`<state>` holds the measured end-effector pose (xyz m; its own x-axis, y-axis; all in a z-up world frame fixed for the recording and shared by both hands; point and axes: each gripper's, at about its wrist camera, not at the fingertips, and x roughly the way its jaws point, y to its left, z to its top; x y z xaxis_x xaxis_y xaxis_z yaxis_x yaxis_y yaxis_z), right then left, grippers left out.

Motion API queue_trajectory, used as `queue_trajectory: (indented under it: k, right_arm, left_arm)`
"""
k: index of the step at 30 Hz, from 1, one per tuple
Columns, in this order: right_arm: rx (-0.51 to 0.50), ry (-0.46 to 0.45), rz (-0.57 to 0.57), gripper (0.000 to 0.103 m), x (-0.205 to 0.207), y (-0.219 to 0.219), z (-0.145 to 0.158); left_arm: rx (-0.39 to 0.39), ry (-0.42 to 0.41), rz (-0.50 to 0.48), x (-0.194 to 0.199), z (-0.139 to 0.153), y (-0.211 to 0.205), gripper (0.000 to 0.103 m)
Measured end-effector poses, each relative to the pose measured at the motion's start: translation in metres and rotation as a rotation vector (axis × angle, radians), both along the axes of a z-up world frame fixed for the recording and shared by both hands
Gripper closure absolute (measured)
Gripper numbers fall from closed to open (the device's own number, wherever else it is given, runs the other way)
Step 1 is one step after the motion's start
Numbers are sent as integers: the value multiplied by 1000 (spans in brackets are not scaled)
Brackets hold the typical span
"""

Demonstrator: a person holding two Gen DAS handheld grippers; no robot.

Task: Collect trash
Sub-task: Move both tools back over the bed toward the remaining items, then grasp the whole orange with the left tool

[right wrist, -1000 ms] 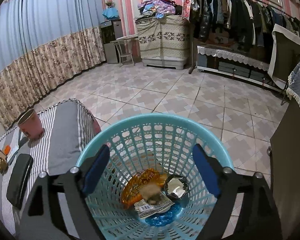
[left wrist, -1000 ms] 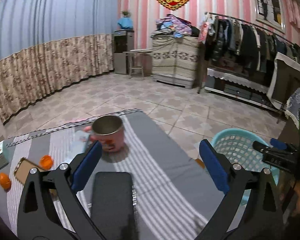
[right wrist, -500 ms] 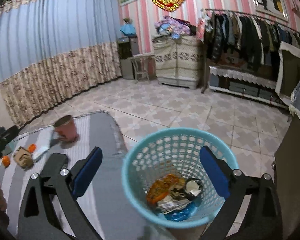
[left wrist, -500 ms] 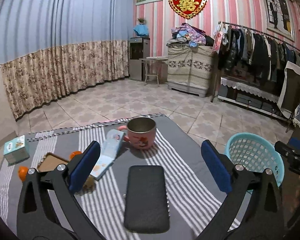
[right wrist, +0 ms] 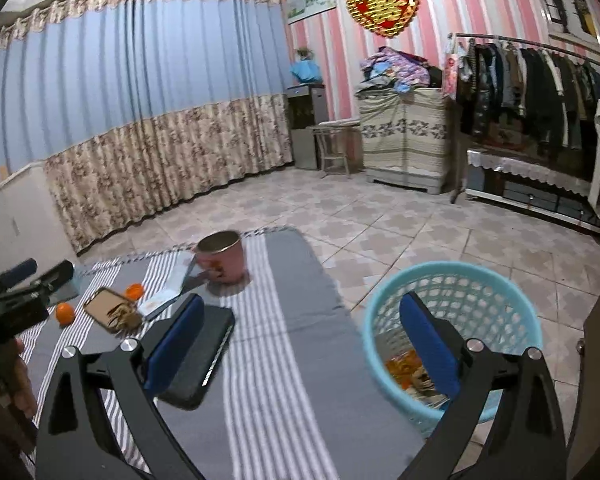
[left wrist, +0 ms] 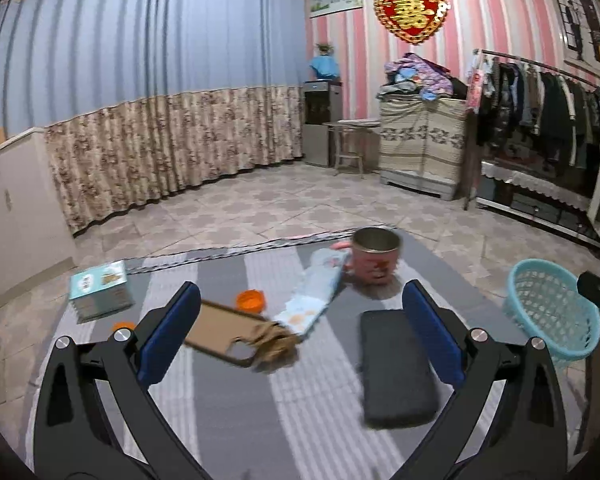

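Note:
My left gripper (left wrist: 300, 332) is open and empty above the striped grey table (left wrist: 236, 412). Ahead of it lie a crumpled brown scrap (left wrist: 276, 346) on a phone case (left wrist: 224, 334), a light blue wrapper (left wrist: 320, 292), and two oranges (left wrist: 251, 300). My right gripper (right wrist: 304, 344) is open and empty, over the table's right edge. The light blue basket (right wrist: 452, 320) stands on the floor to the right with wrappers (right wrist: 406, 368) inside; it also shows in the left wrist view (left wrist: 552, 312).
A pink mug (left wrist: 376, 262) stands at the table's far end. A black pad (left wrist: 396, 364) lies on the table's right part. A small teal box (left wrist: 100, 290) sits at the left. Tiled floor, a clothes rack (left wrist: 548, 120) and curtains lie beyond.
Both grippers have pulled back and swung left, away from the basket. The right gripper, earlier right over the basket, now looks across the table. Both stay open and empty.

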<state>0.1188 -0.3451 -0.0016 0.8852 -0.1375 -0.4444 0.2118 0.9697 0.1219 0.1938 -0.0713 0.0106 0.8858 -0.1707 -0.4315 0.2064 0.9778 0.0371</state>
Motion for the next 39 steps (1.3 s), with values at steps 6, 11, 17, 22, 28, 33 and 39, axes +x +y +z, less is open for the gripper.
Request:
queue_trajectory:
  k: [6,11,17,22,28,33,39]
  right_arm:
    - [-27,23,50,7,10,30,-20]
    - [-11,51,77,7,22,47,-39]
    - [-30,101,114,7,45,70,-62]
    - [-40,132,131,7,59,85,-77]
    - [-57,173,145,7,70,93,-84]
    - [-68,195,147,7,77,97,-85]
    - [-94,203,167,7,88,110,-81]
  left_arm:
    - [-5,32,86,1,-16,57,5]
    - [-12,82,177,8,-38,106,5]
    - [-5,147,261,28,-64,155,5]
    - [16,190,310,50,-83,178,5]
    - [0,254,304,92,-97,187,6]
    - [-8,317,296,130,-115,189,16]
    - [-100,420,241,151,-130,200,58]
